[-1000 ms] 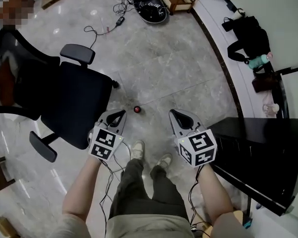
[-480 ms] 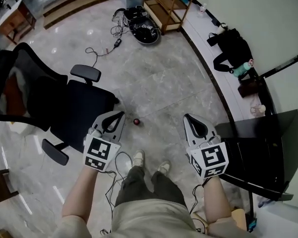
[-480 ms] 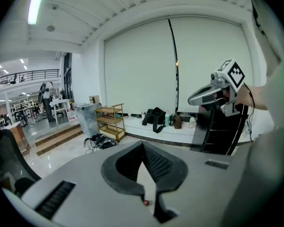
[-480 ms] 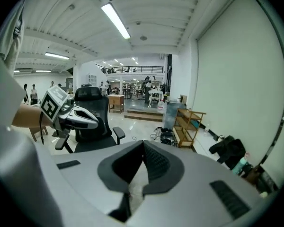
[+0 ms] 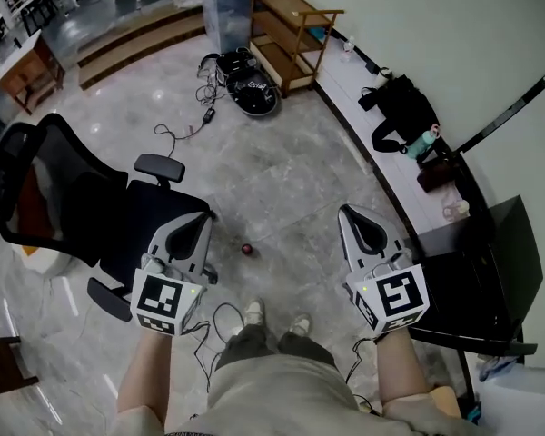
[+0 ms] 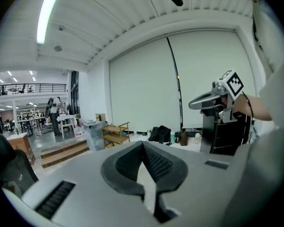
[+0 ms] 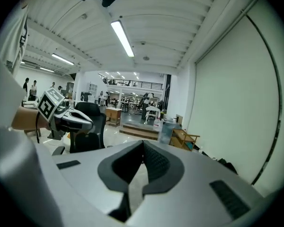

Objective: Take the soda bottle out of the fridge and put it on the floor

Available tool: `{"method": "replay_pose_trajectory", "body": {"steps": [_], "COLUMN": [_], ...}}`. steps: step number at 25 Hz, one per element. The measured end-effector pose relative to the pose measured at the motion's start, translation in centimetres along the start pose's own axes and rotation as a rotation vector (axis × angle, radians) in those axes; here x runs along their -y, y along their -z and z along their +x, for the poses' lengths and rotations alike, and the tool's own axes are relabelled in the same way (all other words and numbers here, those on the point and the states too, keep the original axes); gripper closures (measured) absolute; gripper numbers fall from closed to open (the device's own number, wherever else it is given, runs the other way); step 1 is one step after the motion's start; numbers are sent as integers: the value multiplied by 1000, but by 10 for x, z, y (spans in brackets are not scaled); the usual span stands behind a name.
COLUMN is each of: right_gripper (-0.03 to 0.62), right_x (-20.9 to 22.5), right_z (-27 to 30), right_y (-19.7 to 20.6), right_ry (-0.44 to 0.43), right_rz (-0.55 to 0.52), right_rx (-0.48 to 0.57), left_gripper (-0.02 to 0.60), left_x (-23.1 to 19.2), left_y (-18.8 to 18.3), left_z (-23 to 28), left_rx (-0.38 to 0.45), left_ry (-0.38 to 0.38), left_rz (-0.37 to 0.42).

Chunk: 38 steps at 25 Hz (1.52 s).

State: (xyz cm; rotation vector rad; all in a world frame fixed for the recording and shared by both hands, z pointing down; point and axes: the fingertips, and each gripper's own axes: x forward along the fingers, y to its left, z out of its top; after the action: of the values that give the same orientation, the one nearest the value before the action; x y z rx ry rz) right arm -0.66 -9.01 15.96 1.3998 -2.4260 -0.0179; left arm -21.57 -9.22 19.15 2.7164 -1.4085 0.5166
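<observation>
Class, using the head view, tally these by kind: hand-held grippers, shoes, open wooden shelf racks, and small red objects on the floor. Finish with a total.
Hand-held grippers: 2 (left hand-held gripper, right hand-held gripper)
Shoes: 2 (left shoe, right shoe)
Wooden shelf rack: 1
Small red object: 1
Total: 6

- No words, numbers or brand names come through clearly in any view.
- Cube (image 5: pixel 163 304) on the left gripper (image 5: pixel 203 218): a black-and-white square pattern, no letters.
- Cube (image 5: pixel 396 297) on the right gripper (image 5: pixel 345 211): same story, a pattern and not print.
- Shirt sleeve (image 7: pixel 12 51) in the right gripper view: there's dark print on it, too smeared to read.
</observation>
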Motion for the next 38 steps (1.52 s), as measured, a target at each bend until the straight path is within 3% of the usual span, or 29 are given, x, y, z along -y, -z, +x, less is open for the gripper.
{"method": "replay_pose_trajectory", "body": {"steps": [5,10,17,22,38], "right_gripper": [599,598,599,599,599], "right_x": [0,-4,-1,-3,6], "right_z": [-27,-58,-94,-109,-122], "right_y": [-35,-58,-59,-53,-47], "right_ry": [11,22,77,84,123], "right_rz": [-14,-7,13,33,35], "right_rx": [64,117,143,154,140], "left_gripper": [577,577,577,577,577], "left_x": [13,39,70,81,100], "left_y": [-43,-72,-98,-98,-100], "left_z": [-15,-21,-31,-35,-28], "left_rx": [65,123,174,156,162], "left_ry": [-15,21,48,40,77], "left_rz": [65,67,98,159,160]}}
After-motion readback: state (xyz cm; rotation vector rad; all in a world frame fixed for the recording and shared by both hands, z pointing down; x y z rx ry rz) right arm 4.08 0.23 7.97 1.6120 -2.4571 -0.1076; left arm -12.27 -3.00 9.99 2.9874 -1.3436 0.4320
